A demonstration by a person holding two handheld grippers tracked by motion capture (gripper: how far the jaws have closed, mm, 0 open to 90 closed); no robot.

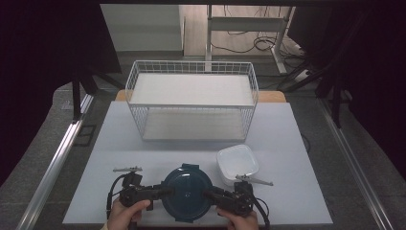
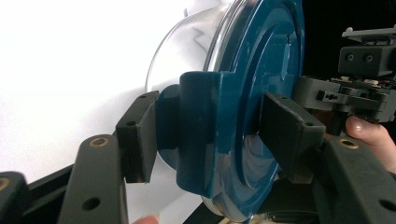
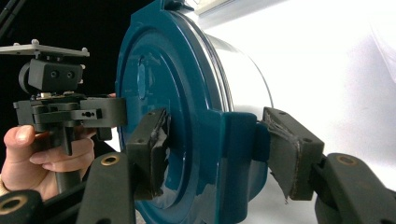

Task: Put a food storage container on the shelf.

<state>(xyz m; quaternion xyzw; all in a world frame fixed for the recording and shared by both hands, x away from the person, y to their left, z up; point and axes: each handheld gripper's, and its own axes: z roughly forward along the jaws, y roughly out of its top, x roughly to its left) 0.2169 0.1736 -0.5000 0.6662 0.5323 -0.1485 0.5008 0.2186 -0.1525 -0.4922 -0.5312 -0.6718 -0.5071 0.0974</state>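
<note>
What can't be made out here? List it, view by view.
- High view: what is in the container is hidden by its blue lid.
- High view: the forearms are cut off by the bottom edge.
- Left gripper view: the table beyond the left tongs is blown out white.
- Right gripper view: the container's base is hidden by the right tongs and the lid's latch.

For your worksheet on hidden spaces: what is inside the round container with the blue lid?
The blue lid covers the container, so its inside is hidden. Its glossy wall shows only reflections. Both grippers, left and right, clamp the lid's side clips.
</note>
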